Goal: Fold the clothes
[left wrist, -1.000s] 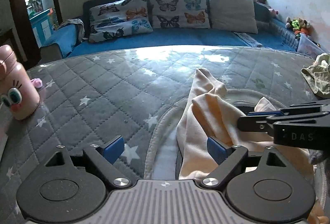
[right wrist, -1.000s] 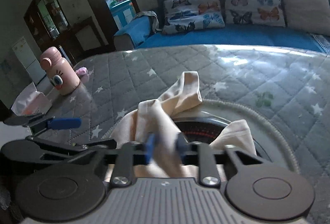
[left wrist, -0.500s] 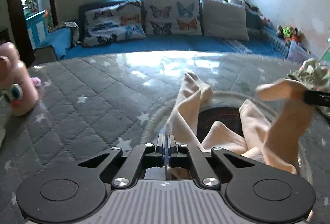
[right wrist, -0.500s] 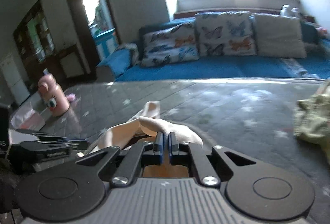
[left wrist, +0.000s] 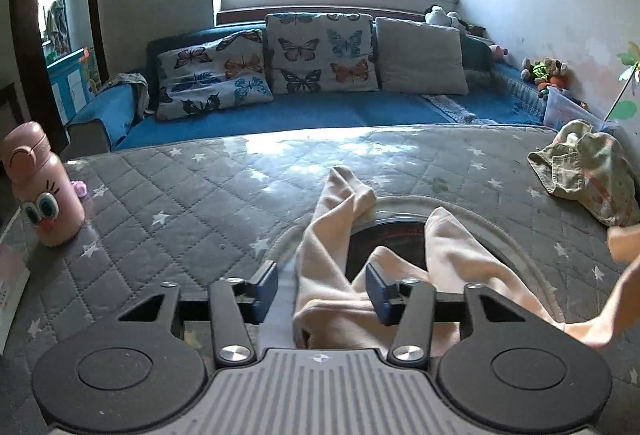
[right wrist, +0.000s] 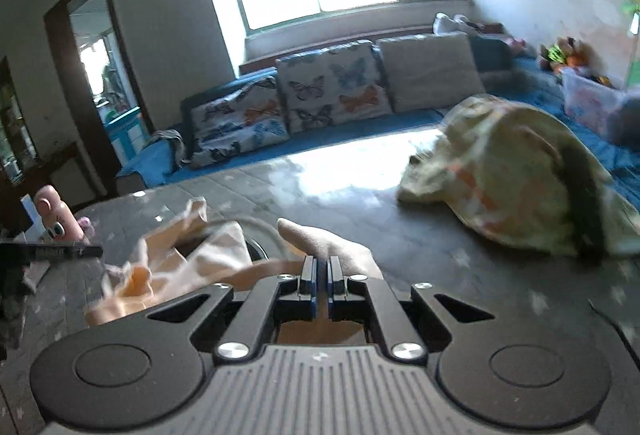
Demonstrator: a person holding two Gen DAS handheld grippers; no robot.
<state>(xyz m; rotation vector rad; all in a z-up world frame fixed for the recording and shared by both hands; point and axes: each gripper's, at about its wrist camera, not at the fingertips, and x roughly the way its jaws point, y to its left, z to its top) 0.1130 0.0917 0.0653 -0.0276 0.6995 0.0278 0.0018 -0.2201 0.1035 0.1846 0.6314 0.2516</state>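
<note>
A peach garment (left wrist: 332,235) lies crumpled on the grey quilted star mat (left wrist: 180,203), partly over a dark round disc (left wrist: 396,235). My left gripper (left wrist: 322,289) is open, its blue pads on either side of a fold of the garment, low over the mat. One end of the garment lifts off toward the right edge of the left wrist view. My right gripper (right wrist: 321,277) is shut on that end of the peach garment (right wrist: 324,241), which sticks out past the pads. The rest trails back to the left.
A green patterned garment (left wrist: 584,171) (right wrist: 512,179) is heaped on the mat's right side. A pink bottle with cartoon eyes (left wrist: 36,187) (right wrist: 54,213) stands at the left edge. Behind the mat is a blue sofa (left wrist: 320,111) with butterfly cushions.
My left gripper shut half a second ago and has opened again. My right gripper, shut on the peach garment, has carried one end up and to the right, toward the green garment.
</note>
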